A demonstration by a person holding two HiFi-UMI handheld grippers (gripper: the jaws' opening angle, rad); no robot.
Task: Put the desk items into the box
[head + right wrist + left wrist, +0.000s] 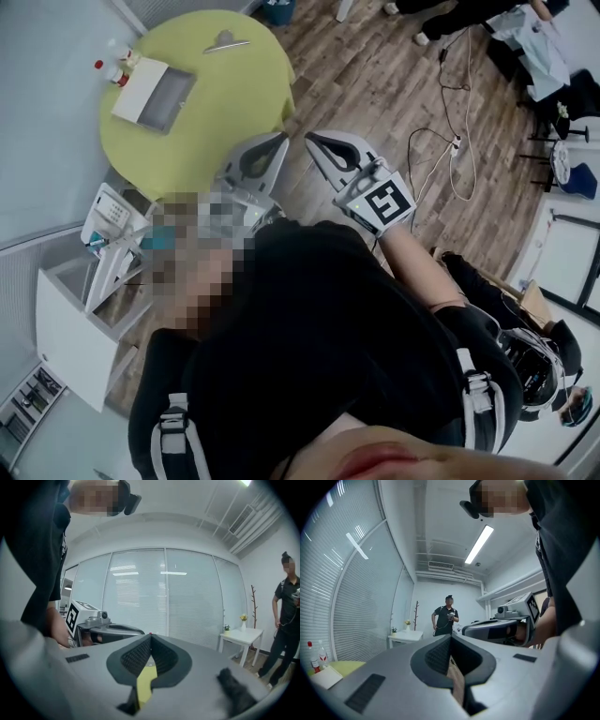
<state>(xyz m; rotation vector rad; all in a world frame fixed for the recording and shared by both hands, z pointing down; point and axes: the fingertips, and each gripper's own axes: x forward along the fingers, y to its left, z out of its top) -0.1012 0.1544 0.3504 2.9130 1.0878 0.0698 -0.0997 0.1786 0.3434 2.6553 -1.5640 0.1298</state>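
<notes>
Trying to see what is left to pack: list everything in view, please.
round yellow-green table: one, upper left of the head view
white open box with grey inside: one, on the table's left part
small red-capped bottles: two, at the table's left edge, beside the box
silvery grey desk item: one, at the table's far edge; too small to identify
white side table: one, lower left
white cable: one, on the wooden floor, right
standing person in black: one, far end of the room
left gripper: one, grey, shut, empty
right gripper: one, grey with marker cube, shut, empty
</notes>
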